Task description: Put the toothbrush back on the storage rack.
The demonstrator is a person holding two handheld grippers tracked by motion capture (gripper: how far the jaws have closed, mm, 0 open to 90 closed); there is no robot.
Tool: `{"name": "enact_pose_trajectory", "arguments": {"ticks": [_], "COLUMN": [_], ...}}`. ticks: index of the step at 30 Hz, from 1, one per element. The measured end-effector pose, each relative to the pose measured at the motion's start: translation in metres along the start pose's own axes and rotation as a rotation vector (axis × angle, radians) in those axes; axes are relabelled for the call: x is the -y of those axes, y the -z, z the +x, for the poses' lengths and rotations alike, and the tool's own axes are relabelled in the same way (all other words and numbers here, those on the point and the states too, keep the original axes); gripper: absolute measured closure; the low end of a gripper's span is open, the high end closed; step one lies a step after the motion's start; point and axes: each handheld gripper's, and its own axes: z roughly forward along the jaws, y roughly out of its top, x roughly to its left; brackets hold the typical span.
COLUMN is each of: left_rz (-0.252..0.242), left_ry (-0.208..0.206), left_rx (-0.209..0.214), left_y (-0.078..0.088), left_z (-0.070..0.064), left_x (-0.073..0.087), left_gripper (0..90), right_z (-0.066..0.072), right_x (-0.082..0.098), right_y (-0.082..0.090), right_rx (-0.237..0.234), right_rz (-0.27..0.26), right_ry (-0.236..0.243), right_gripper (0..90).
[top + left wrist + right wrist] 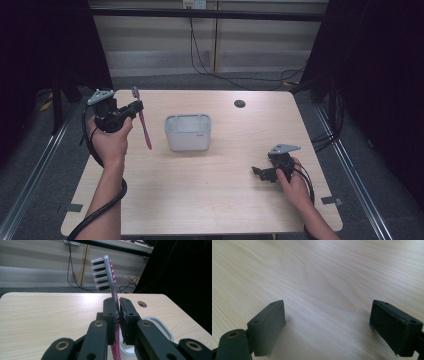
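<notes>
A pale wood bench [225, 200] stands in a dim room with black drapes at both sides and cables along the far wall. The left gripper [136, 107] pinches one pink toothbrush [145, 131] mid-handle, bristles up, held in the air left of the one grey bin [188, 132]. Likely the brush goes into that bin: carry it over the opening, keep it upright, lower the handle inside before letting go. The right gripper [256, 171] rests low at the near right, jaws spread wide, holding nothing.
</notes>
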Motion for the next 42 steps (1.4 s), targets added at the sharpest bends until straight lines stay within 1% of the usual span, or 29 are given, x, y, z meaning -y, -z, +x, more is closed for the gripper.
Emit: {"name": "enact_pose_trajectory", "arguments": {"ticks": [3,6,13,15,18,23,29,34,42], "left_rz": [0.000,-0.005,-0.017,-0.021,-0.013,-0.016,-0.019,-0.026,-0.022], "left_ry": [-0.009,-0.002,0.002,0.001,-0.005,-0.016,-0.013,-0.018,-0.027], "left_rx": [-0.001,0.001,-0.001,0.005,0.007,0.007,0.012,0.015,0.026], "left_y": [-0.002,-0.003,-0.005,-0.006,-0.009,-0.012,-0.016,-0.020,-0.029], "left_z": [-0.001,-0.001,0.000,0.000,-0.001,-0.003,-0.005,-0.009,-0.014], "left_x": [-0.002,-0.005,-0.009,-0.010,-0.011,-0.014,-0.019,-0.023,-0.026], "left_gripper": [83.9,83.9,83.9,83.8,83.8,83.8,83.8,83.8,83.8], "right_z": [0.000,0.000,0.000,0.000,0.000,0.000,0.000,0.000,0.000], "right_x": [0.000,0.000,0.000,0.000,0.000,0.000,0.000,0.000,0.000], "right_y": [0.000,0.000,0.000,0.000,0.000,0.000,0.000,0.000,0.000], "right_rx": [0.000,0.000,0.000,0.000,0.000,0.000,0.000,0.000,0.000], "right_rz": [0.000,0.001,0.000,0.001,0.000,0.000,0.001,0.000,0.000], "right_ry": [0.000,-0.001,0.000,-0.001,0.000,-0.001,-0.001,-0.001,-0.004], "right_gripper": [12.6,12.6,12.6,12.6,12.6,12.6,12.6,12.6,12.6]}}
